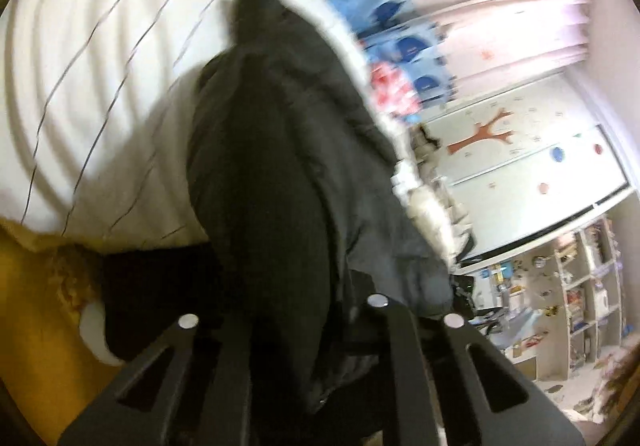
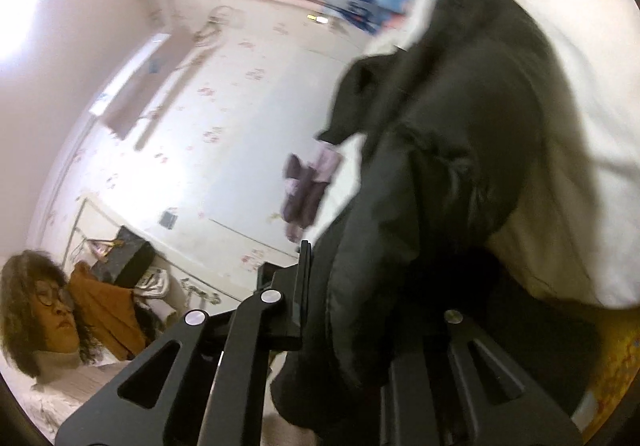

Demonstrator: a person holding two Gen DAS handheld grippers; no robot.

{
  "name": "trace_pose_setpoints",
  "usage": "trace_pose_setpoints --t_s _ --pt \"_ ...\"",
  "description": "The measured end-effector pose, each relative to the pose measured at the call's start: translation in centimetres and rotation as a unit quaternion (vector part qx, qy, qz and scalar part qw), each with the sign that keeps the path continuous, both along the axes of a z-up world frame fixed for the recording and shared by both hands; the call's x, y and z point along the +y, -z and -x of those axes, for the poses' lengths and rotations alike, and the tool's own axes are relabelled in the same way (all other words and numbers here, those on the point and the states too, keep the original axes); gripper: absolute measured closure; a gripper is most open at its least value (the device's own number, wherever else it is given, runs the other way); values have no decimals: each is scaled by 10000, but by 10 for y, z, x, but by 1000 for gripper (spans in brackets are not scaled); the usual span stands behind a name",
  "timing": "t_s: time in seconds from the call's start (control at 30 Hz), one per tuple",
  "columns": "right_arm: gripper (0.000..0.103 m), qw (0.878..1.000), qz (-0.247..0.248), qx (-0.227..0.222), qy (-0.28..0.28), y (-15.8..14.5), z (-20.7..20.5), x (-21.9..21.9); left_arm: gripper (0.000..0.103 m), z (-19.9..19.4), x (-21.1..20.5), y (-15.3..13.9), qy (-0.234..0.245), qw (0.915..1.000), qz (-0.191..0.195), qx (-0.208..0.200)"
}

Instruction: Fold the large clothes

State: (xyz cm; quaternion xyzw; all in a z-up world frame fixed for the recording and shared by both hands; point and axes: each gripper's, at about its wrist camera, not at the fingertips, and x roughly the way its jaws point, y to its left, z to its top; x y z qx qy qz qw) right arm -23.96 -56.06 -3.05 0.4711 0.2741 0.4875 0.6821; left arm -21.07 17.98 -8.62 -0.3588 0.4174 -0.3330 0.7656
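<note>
- Left gripper (image 1: pixel 316 330): jaws closed, clamped on dark fabric; aimed somewhat downward.
- Right gripper (image 2: pixel 352 326): jaws drawn together, pinching dark fabric; aimed roughly level.
- Holding hands: out of view.

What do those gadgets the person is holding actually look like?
Each hand-held gripper is matte black. The left hand-held gripper and right hand-held gripper have flat angular linkage bars with elongated triangular cut-outs and round silver pivot pins. No cables or markings are visible.
</note>
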Motion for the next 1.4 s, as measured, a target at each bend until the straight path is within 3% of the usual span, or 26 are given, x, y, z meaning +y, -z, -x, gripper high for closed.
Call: trace_pose_setpoints --t_s 0.1,0.17,0.27,0.3,0.33,0.4,0.53,0.7,0.83,0.87,0.9,0.93,1.0,1.07,1.17,1.27,1.33,1.4 --pt "91 9991 -192 -381 -66 -31 10 -5 92 16 7 -30 174 9983 279 -490" --pt "91 9988 -134 -447 -155 -39 16 -11 92 26 8 -37 456 9969 226 -608" --pt "83 9988 146 204 -413 -5 15 -23 89 23 9 -11 975 9950 202 -67" --pt "73 9977 206 371 -536 6 14 -24 89 21 10 8 1140 9929 234 260" --pt "68 9949 356 704 -626 27 14 -28 84 19 12 26 1254 9903 276 525" --pt "38 9879 522 1275 -708 67 17 -37 70 15 22 61 1348 9844 561 978" --pt "34 9822 294 1724 -692 109 21 -46 33 12 34 103 1274 9795 921 1257" --pt "24 9800 -31 1921 -526 138 16 -48 27 6 26 117 1319 9752 1262 1250" --pt "28 9849 -293 1646 -447 137 20 -41 27 6 18 105 1272 9801 1151 997" --pt "42 9876 -340 1472 -428 131 23 -40 32 8 15 101 1222 9816 1100 971" --pt "67 9897 -346 1331 -404 125 24 -39 40 11 13 93 1183 9836 1025 901" --pt "78 9923 -343 1143 -345 113 27 -39 53 12 11 89 1136 9858 913 837" --pt "85 9957 -447 784 -197 89 32 -42 67 19 12 69 898 9918 701 586" --pt "88 9975 -565 411 -98 61 35 -45 81 26 13 48 716 9948 656 305" --pt "88 9980 -633 -59 -75 18 39 -43 87 41 11 3 681 9944 712 -378" --pt "88 9953 -846 -470 -90 -17 47 -46 87 51 12 -23 795 9891 939 -811" --pt "88 9942 -897 -591 -69 -24 53 -49 87 55 12 -31 900 9862 1031 -934" --pt "88 9961 -749 -467 -34 -18 58 -50 87 55 19 -22 996 9870 1016 -751"
